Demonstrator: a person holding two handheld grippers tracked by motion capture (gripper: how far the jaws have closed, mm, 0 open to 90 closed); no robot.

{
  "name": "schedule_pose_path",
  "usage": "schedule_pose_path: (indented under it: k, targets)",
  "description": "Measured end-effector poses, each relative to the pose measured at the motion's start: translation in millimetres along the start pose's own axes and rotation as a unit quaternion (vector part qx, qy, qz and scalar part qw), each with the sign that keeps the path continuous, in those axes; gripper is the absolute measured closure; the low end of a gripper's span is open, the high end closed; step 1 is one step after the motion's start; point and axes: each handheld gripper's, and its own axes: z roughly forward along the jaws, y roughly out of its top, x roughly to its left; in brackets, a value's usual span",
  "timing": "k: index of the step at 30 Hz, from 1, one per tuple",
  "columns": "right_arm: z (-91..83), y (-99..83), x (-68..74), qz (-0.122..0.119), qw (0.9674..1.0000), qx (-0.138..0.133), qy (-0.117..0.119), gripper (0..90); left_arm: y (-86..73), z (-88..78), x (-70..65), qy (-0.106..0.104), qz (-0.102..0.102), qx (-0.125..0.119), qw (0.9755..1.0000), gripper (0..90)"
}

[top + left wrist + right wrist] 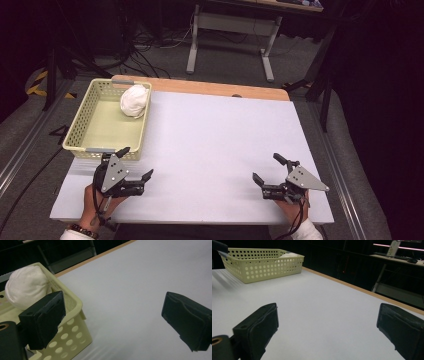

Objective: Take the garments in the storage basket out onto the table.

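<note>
1. Over at the far left corner of the table (pixel 215 145) sits a pale yellow perforated basket (pixel 85 137), and a white bundle (pixel 135 100), cloth or soft wadding by the look of it, lies inside against the far right corner. My guess is that it leans on the wall because it is bulky and the basket is shallow.

2. Near the front edge, the left gripper (pixel 136 169) rests low, just beside the basket's near right corner, its jaws spread wide with nothing between them. From its own camera the basket (pixel 72 315) stands close at the left and the white bundle (pixel 26 287) rises beyond the rim, so this hand seems the natural one to reach in.

3. Well apart, at the near right, the right gripper (pixel 266 170) also lies released, jaws standing open over bare white surface. Its camera looks across the table toward the basket (pixel 262 261), far off at the left.

4. Both tools are held close to the person, one to each side with the middle left free, which reads to me as a resting or ready stance, not a grasp under way.

5. Whatever happens with the bundle, I judge that it would call for the left hand to rise over the rim first.
</note>
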Motion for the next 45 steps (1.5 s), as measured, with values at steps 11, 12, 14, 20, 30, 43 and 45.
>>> schedule_pose_path:
  k: [11, 12, 14, 20, 30, 43, 45]
  targets:
    - [0.2, -0.2, -0.9, 0.0, 1.0, 0.004, 0.003, 4.7, 1.1, -2.3, 2.2, -0.001, -0.006, -0.002, 1.0, 7.4]
    - [0.7, 0.0, -0.2, -0.001, 1.0, 0.005, 0.004, 4.7, 1.1, -2.8, 2.5, -0.001, -0.005, -0.001, 1.0, 7.4]
    - [1.3, 0.0, 1.1, -0.003, 1.0, 0.007, 0.005, 4.7, 1.5, -3.8, 2.9, 0.0, -0.006, -0.002, 1.0, 7.4]
    - [3.3, -1.3, 4.3, -0.014, 0.9997, 0.016, 0.013, 5.4, 6.0, -7.0, 5.2, 0.004, 0.001, -0.003, 1.0, 9.0]
    - [3.0, -3.7, 2.7, 0.003, 0.9996, 0.019, 0.019, 5.9, 28.1, -17.9, 34.0, 0.009, -0.043, -0.003, 0.999, 8.2]
    - [6.7, -7.4, 2.1, 0.006, 0.9992, 0.03, 0.027, 6.0, 77.6, 18.8, 110.9, 0.026, -0.026, 0.078, 0.9963, 7.3]
    - [7.1, -7.7, 2.4, 0.006, 0.9991, 0.032, 0.028, 5.9, 79.3, 32.1, 125.1, 0.021, -0.046, 0.096, 0.9941, 6.7]
